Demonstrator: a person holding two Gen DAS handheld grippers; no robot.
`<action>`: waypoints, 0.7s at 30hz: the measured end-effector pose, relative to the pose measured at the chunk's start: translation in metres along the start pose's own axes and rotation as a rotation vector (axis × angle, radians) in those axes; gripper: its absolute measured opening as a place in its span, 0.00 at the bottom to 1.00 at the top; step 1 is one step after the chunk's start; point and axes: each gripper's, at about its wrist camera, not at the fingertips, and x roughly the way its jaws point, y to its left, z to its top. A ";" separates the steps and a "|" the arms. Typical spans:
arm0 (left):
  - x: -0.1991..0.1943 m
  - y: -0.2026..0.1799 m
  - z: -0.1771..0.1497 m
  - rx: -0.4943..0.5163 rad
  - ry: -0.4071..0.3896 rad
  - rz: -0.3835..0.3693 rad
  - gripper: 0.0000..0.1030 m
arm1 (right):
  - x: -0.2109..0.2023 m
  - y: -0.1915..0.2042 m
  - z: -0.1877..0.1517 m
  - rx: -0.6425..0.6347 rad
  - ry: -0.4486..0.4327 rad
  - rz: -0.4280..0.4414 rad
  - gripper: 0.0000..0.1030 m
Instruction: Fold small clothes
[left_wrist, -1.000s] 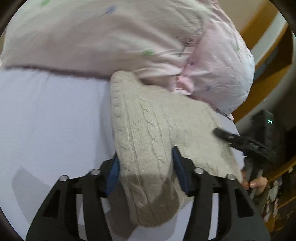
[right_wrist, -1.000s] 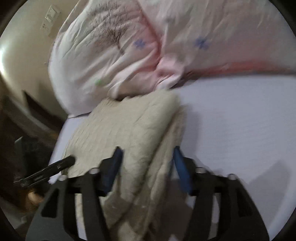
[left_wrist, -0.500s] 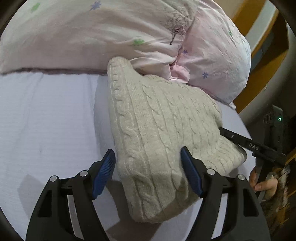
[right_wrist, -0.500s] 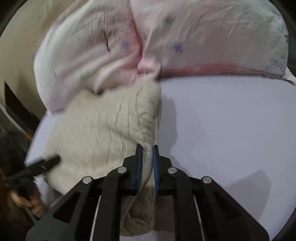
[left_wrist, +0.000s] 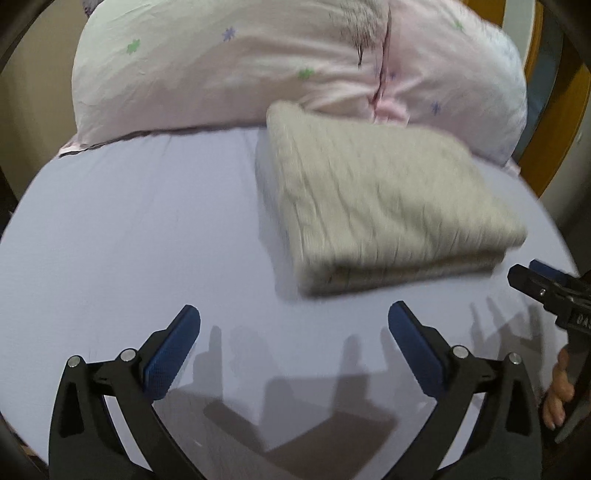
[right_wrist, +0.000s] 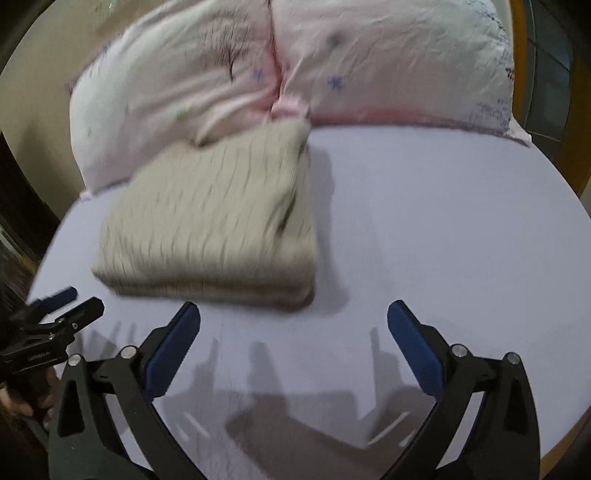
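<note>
A beige cable-knit sweater (left_wrist: 376, 199) lies folded in a flat rectangle on the pale lilac bed sheet (left_wrist: 129, 240), its far edge against the pink pillows. It also shows in the right wrist view (right_wrist: 218, 218). My left gripper (left_wrist: 293, 321) is open and empty, pulled back from the sweater's near edge. My right gripper (right_wrist: 293, 319) is open and empty, also short of the sweater. Each gripper shows at the edge of the other's view: the right gripper (left_wrist: 546, 291) and the left gripper (right_wrist: 55, 310).
Two pink flowered pillows (left_wrist: 258, 62) lie along the head of the bed, also in the right wrist view (right_wrist: 295, 66). A wooden bed frame (left_wrist: 554, 110) runs behind them at the right. Bare sheet (right_wrist: 443, 229) lies beside the sweater.
Both grippers have let go of the sweater and drawn back from it. The right gripper, shut on the sweater's edge half a second ago, is now open. The sweater lies flat and folded.
</note>
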 end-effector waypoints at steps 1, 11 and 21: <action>0.004 -0.003 -0.002 0.013 0.014 0.016 0.99 | 0.004 0.006 -0.002 -0.018 0.011 -0.013 0.98; 0.017 -0.004 -0.007 0.036 0.012 0.064 0.99 | 0.026 0.033 -0.012 -0.084 0.037 -0.128 0.98; 0.016 -0.003 -0.007 0.037 0.012 0.063 0.99 | 0.025 0.032 -0.014 -0.083 0.032 -0.130 0.98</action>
